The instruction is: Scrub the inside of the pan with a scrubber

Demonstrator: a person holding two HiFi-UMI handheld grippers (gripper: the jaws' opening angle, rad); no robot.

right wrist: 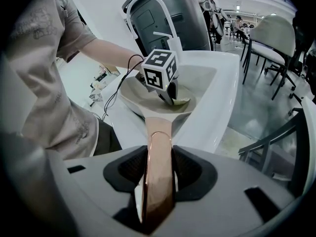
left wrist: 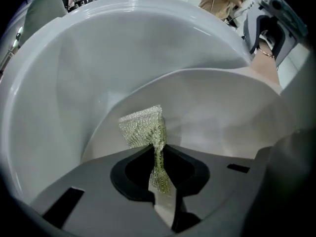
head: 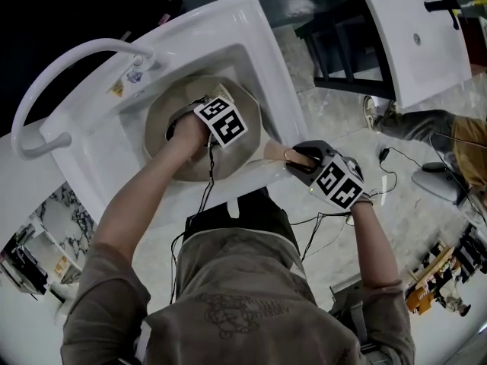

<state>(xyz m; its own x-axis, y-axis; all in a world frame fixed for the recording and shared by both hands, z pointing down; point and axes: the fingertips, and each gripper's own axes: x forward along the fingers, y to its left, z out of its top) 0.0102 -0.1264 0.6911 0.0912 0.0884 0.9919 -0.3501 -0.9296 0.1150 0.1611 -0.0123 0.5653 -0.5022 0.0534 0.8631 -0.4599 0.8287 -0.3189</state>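
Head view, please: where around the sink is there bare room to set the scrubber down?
Bare: the sink deck between the faucet base and the left forearm, and the strip along the basin's right rim. Crowded: the basin, filled by the pan and left tongs.

Shallow, round, pale beige pan with a long copper-coloured handle, lying open side up in the bowl of the white sink, nearly filling it. Handle stretched out over the sink's near rim, away from the tap side, and clamped between the jaws of the right gripper. Small, crumpled, yellow-green mesh scrubber, pinched at one end in the closed jaws of the left gripper, its free end fanned out low over the pan's smooth inner floor near the sink's middle; contact with the floor not clear.
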